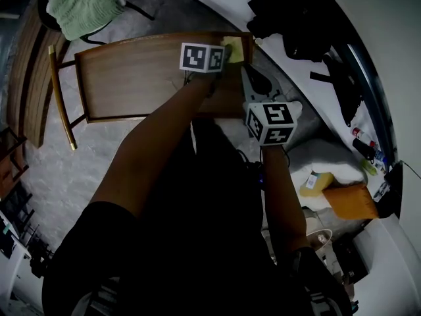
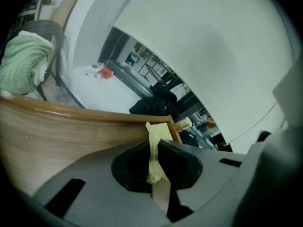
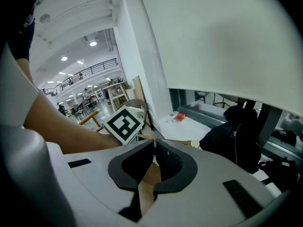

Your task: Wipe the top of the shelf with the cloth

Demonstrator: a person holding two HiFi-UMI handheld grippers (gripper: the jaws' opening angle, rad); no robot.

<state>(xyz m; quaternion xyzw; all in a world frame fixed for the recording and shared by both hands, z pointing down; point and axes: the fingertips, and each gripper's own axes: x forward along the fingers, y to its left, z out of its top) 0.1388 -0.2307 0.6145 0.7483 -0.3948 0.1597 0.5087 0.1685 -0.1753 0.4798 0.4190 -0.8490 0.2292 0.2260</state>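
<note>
Left gripper [image 2: 155, 143]: jaws clamped on a thin fold of pale yellow cloth [image 2: 154, 167]. Fold pinched upright between the pads, top edge poking out past the tips. Right gripper [image 3: 155, 144]: jaws pressed together to a hairline slit, holding nothing. Only brown wood showing through the gap behind the tips.

Head view alone: cloth sitting at the far right corner of the shelf [image 1: 131, 78]. Left gripper reaching across the shelf top from the near side. Right gripper just off the shelf's right end, tips aimed toward that same corner; contact with the wood not readable.

Left gripper view alone: wood grain running off to the left, raised rim along the shelf's far edge, cloth's free end up against the rim's corner. Green towel [image 2: 21, 70] beyond the shelf's left end.

Right gripper view alone: cube [image 3: 124, 123] of the left gripper and a bare forearm [image 3: 61, 126] over the shelf.

Cloth: inside the left pads, near but ahead of the right tips.
</note>
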